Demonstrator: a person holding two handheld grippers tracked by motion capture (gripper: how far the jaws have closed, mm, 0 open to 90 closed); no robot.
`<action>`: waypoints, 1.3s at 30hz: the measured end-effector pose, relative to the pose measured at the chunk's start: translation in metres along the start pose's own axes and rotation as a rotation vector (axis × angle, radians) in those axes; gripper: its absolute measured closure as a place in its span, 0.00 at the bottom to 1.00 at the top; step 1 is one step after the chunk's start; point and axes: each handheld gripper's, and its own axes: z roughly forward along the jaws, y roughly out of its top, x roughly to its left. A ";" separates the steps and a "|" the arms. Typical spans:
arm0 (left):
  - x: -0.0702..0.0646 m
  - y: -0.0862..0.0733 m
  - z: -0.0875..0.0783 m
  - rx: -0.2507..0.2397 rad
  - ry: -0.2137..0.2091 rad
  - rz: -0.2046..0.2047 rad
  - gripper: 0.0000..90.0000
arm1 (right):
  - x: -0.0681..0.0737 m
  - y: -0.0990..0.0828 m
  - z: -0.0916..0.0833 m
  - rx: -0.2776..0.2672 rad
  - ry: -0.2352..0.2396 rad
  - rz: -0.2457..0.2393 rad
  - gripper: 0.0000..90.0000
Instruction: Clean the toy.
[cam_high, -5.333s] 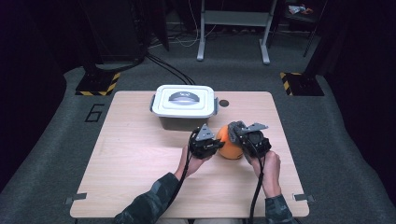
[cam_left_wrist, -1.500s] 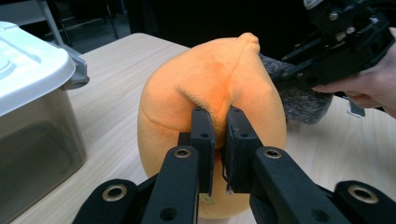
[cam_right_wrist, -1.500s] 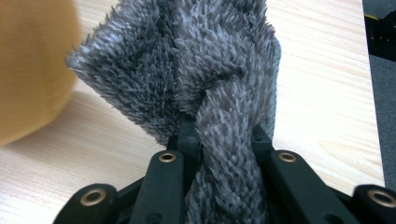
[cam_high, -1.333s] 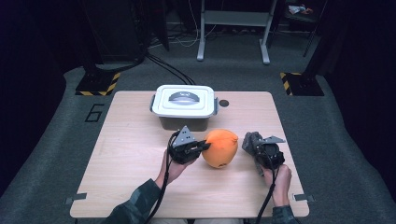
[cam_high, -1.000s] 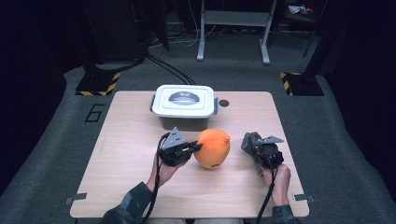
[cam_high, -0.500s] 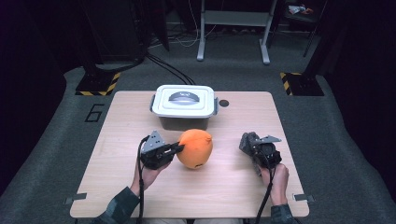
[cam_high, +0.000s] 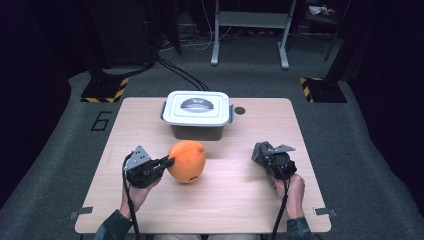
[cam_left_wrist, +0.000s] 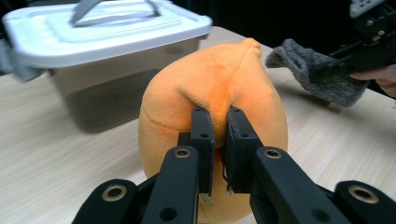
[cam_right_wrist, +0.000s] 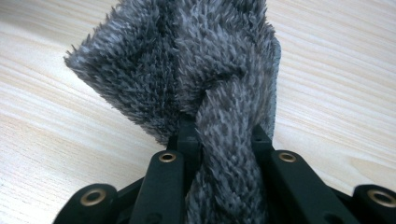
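Left gripper (cam_high: 167, 162) pinching the orange plush (cam_high: 187, 161) on the desk (cam_high: 235, 200) before the lidded box (cam_high: 197, 114), right gripper (cam_high: 261, 154) clamping grey cloth (cam_high: 260, 151); both parted, neither stowed.

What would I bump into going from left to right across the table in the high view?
Left gripper → orange plush toy → grey fuzzy cloth → right gripper. The lidded box sits farther back, so it is left out.
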 end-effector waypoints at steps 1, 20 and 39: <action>0.003 -0.002 -0.004 -0.003 0.008 -0.008 0.93 | 0.001 0.000 0.000 0.005 -0.001 0.004 0.83; 0.052 -0.040 -0.046 0.046 0.243 -0.193 0.92 | 0.012 0.005 0.005 0.016 0.010 -0.023 0.83; 0.093 -0.037 -0.041 0.113 0.448 -0.246 0.37 | 0.013 0.002 0.010 0.030 0.029 -0.018 0.82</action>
